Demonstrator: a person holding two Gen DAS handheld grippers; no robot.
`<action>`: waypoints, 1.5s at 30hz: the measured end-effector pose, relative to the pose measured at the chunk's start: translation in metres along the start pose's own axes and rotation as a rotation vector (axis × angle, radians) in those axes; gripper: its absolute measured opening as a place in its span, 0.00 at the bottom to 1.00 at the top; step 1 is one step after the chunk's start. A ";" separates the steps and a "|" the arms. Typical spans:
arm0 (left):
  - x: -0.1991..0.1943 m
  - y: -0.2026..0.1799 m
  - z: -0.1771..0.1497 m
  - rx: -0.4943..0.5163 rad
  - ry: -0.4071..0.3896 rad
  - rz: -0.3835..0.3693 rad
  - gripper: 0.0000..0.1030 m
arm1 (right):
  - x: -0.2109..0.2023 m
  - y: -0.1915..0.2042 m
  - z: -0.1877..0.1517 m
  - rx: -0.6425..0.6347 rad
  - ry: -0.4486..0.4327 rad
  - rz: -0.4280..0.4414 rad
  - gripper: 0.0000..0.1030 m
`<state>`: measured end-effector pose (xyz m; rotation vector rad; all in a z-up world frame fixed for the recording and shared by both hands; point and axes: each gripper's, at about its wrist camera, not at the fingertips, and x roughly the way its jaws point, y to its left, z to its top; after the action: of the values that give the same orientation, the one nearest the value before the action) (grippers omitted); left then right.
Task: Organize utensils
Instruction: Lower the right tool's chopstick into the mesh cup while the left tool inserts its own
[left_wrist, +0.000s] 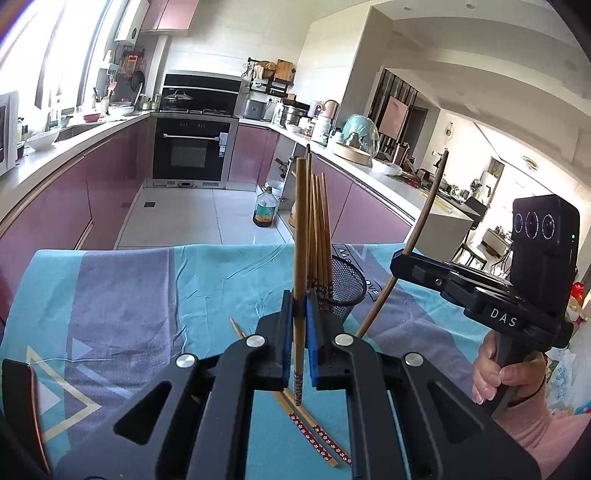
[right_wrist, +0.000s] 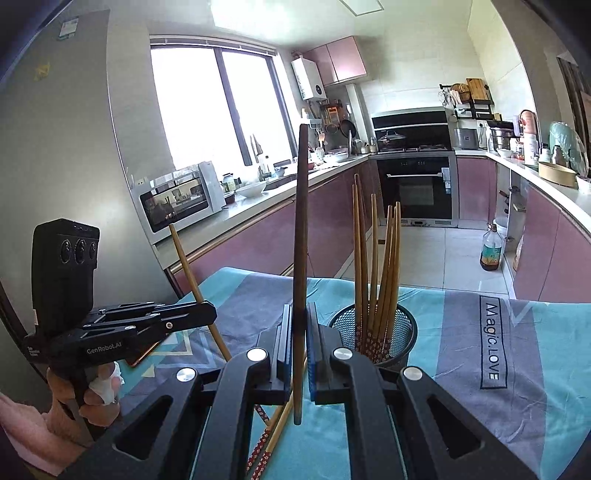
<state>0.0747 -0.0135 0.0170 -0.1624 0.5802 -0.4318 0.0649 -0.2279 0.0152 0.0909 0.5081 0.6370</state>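
My left gripper (left_wrist: 299, 295) is shut on a light bamboo chopstick (left_wrist: 301, 221) held upright above the cloth. My right gripper (right_wrist: 300, 308) is shut on a darker brown chopstick (right_wrist: 301, 221), also upright. A black mesh cup (right_wrist: 376, 328) stands on the cloth just right of both grippers and holds several chopsticks (right_wrist: 384, 266); it also shows in the left wrist view (left_wrist: 347, 284). Loose chopsticks with red patterned ends (left_wrist: 314, 432) lie on the cloth below my left gripper. The right gripper appears in the left wrist view (left_wrist: 400, 260), the left one in the right wrist view (right_wrist: 207, 314).
The table carries a teal and grey cloth (right_wrist: 517, 350). A dark phone-like object (left_wrist: 22, 398) lies at its left edge. Beyond the table are purple kitchen cabinets (left_wrist: 74, 199), an oven (left_wrist: 192, 147), a bottle on the floor (left_wrist: 265, 210) and a tall refrigerator (right_wrist: 66, 147).
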 end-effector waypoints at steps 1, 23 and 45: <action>-0.002 -0.001 0.002 0.001 -0.008 -0.003 0.07 | -0.001 -0.001 0.001 -0.002 -0.004 0.000 0.05; -0.006 -0.025 0.061 0.037 -0.127 -0.039 0.07 | -0.017 -0.008 0.038 -0.038 -0.101 -0.046 0.05; 0.037 -0.037 0.080 0.060 -0.113 -0.013 0.07 | 0.013 -0.030 0.046 -0.017 -0.074 -0.128 0.05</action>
<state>0.1345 -0.0603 0.0751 -0.1324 0.4550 -0.4489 0.1120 -0.2413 0.0432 0.0650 0.4333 0.5108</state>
